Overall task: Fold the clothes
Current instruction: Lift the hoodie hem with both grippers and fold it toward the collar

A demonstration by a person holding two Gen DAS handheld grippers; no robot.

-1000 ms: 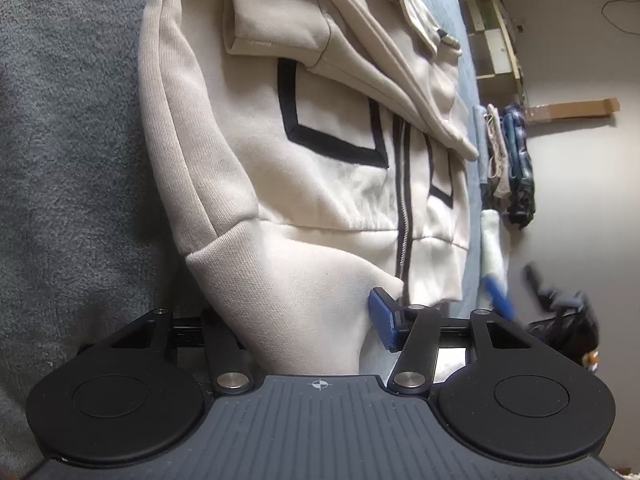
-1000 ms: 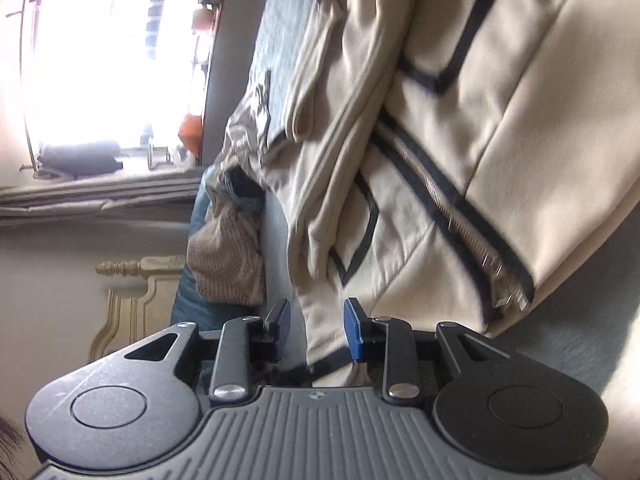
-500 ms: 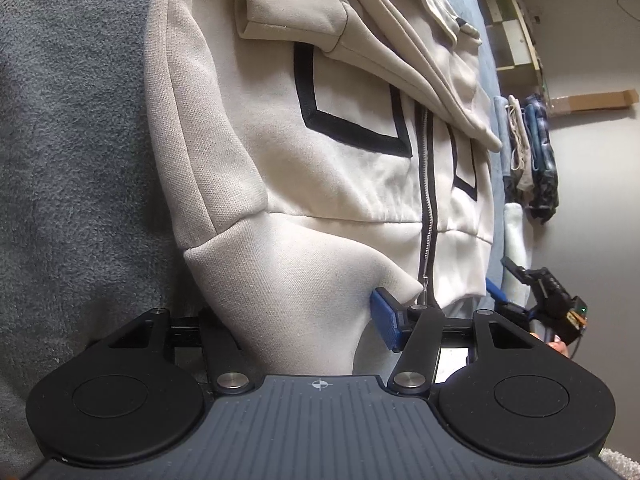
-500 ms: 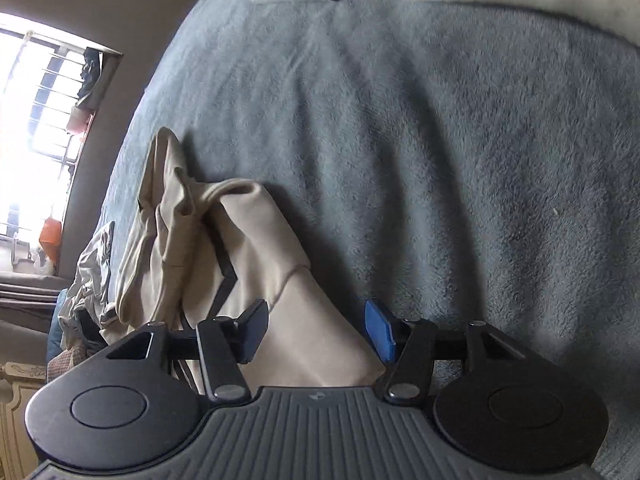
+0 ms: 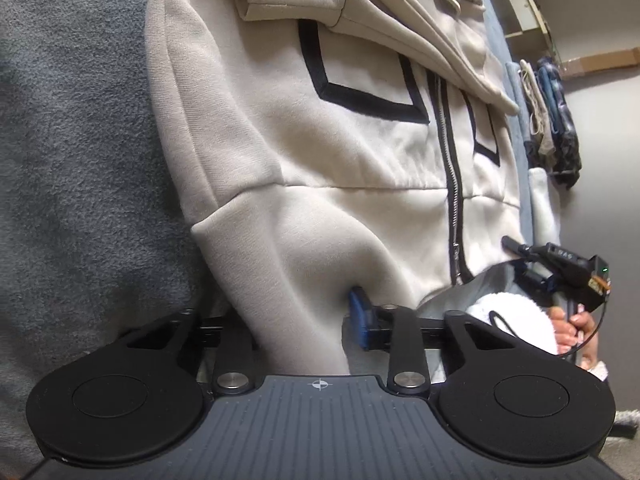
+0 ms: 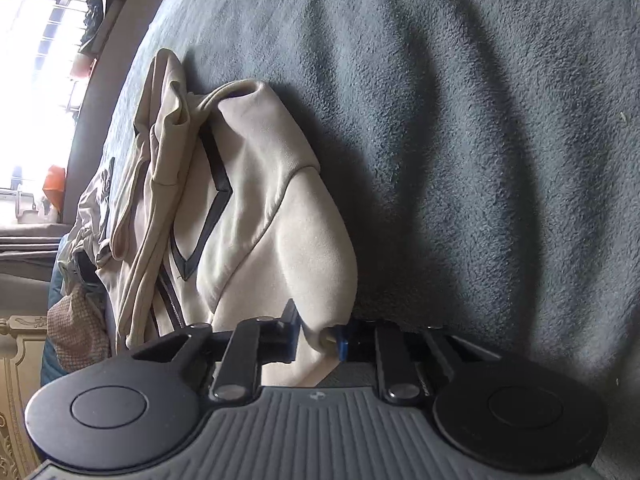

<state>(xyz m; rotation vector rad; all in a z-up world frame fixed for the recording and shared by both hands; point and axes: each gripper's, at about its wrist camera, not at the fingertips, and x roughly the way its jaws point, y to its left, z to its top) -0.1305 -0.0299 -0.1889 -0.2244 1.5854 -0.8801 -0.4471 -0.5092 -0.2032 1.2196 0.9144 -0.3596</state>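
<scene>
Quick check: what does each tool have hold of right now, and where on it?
Both grip the cream zip hoodie at its bottom hem: left tool on a bunched fold left of the zipper, right tool on a hem corner.

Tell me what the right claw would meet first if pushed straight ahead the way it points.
Probably the cream hoodie itself: the right claw is shut on its hem, and the fabric bulges directly ahead, with the grey blanket beyond.

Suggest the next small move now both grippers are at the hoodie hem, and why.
Probably lift both together and carry the hem toward the hood. The left gripper and right gripper have just closed on the hoodie bottom corners; it lies zipped and flat on the blanket.
</scene>
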